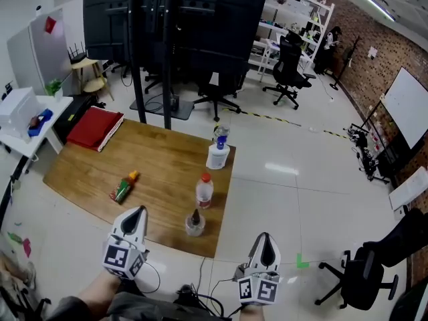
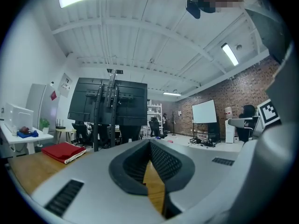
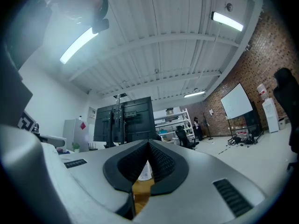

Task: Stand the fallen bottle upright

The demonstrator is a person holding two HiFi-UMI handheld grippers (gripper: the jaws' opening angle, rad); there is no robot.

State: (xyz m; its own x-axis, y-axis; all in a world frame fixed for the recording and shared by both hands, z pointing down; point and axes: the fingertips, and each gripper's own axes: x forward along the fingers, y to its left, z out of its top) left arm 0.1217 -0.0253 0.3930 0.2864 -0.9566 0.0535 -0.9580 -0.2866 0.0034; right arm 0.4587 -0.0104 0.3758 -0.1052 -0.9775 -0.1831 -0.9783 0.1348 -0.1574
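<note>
The fallen bottle (image 1: 123,188), green with an orange cap, lies on its side on the left part of the wooden table (image 1: 160,166). My left gripper (image 1: 139,210) hovers over the table's near edge, a little this side and right of that bottle, jaws shut and empty. My right gripper (image 1: 265,237) hangs off the table's near right corner over the floor, also shut and empty. In the left gripper view the left gripper (image 2: 150,143) shows its tips together, with only tabletop behind them. In the right gripper view the right gripper (image 3: 148,143) is closed too.
A clear bottle with a red cap (image 1: 204,190) stands upright near the right edge, with a small dark-capped jar (image 1: 194,223) in front of it. A white container (image 1: 218,156) with a blue-topped bottle stands further back. A red book (image 1: 95,127) lies at the far left. Office chairs surround the table.
</note>
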